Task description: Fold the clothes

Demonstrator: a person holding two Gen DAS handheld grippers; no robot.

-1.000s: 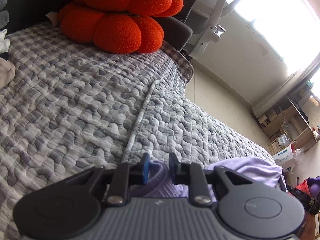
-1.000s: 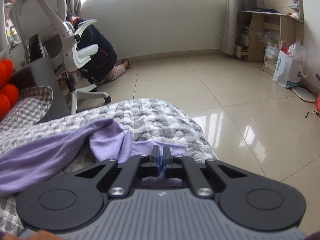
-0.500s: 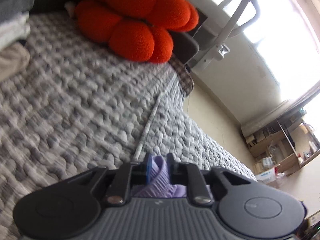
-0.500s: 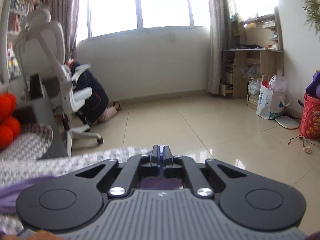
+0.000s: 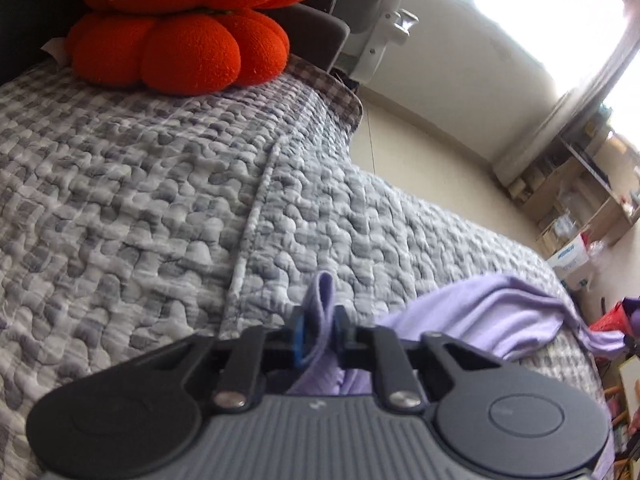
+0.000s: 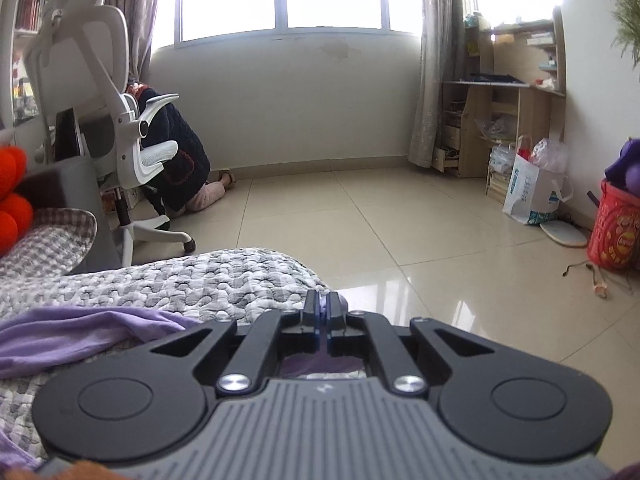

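A lilac garment (image 5: 492, 316) lies rumpled on the grey-and-white quilted bed (image 5: 140, 200). My left gripper (image 5: 319, 330) is shut on a fold of it, and a loop of lilac cloth sticks up between the fingers. In the right wrist view the same lilac garment (image 6: 76, 332) trails to the left over the quilt (image 6: 200, 276). My right gripper (image 6: 323, 312) is shut near the bed's corner, with a sliver of purple cloth showing beside and under its tips.
An orange plush cushion (image 5: 180, 28) sits at the head of the bed. A white office chair (image 6: 104, 120) stands beside the bed on the tiled floor (image 6: 400, 232). A wooden shelf unit (image 6: 508, 120), a white paper bag (image 6: 532, 192) and a red bag (image 6: 614, 228) line the right wall.
My left gripper has closed on the lilac cloth and lifted a fold of it. My right gripper stayed shut and tilted upward, so more of the room and less of the bed shows.
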